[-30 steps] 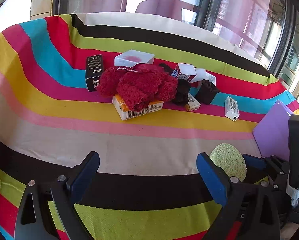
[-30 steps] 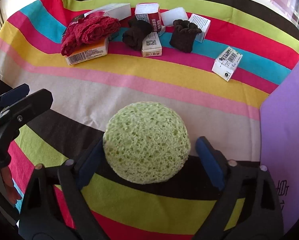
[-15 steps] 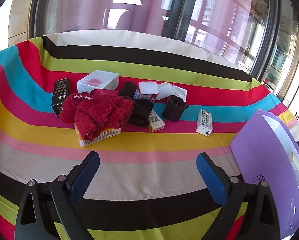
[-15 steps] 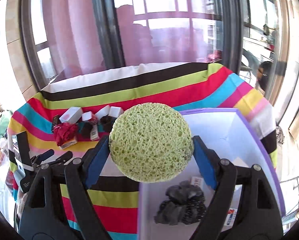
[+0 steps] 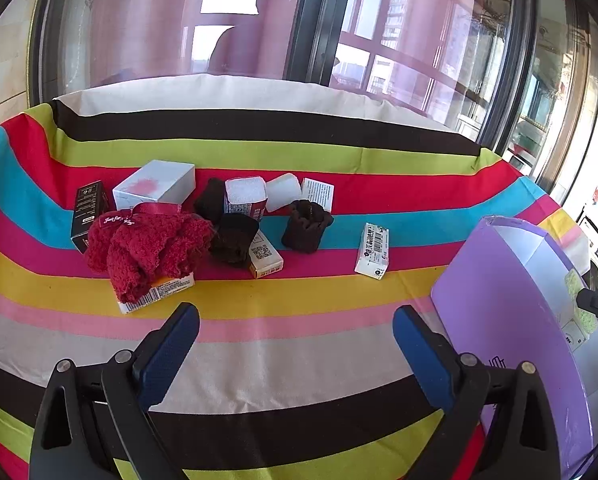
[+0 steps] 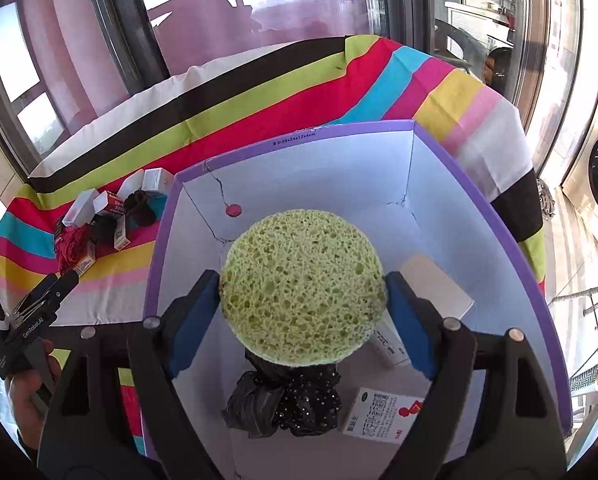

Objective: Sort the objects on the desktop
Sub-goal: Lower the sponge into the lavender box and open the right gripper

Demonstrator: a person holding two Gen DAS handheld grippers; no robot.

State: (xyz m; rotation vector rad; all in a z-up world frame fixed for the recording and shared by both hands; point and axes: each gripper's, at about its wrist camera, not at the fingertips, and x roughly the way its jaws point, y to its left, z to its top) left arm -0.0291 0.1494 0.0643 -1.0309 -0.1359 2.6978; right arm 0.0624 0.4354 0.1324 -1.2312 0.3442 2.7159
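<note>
The surface (image 5: pixel 299 344) is covered in stripes of black, lime, red, cyan, magenta, yellow, pink and cream. A pale green, pitted sponge (image 6: pixel 303 292) is seen above a box (image 6: pixel 511 248) that is purple outside and white inside. Under the sponge, a black speckled cloth (image 6: pixel 291 404) is seen. Blue pads (image 5: pixel 167 356) are carried on black hand-held grippers.

We've got strong daylight through the windows (image 5: pixel 339 40) behind the table, blown out in spots. The striped cloth (image 5: pixel 299 160) is evenly lit and saturated, shadows short and soft under the boxes. The white interior of the purple box (image 6: pixel 339 168) is bright, no clipping. Both views are sharp at centre, with heavy fisheye bending and dark vignette corners. No motion blur that we can see.
</note>
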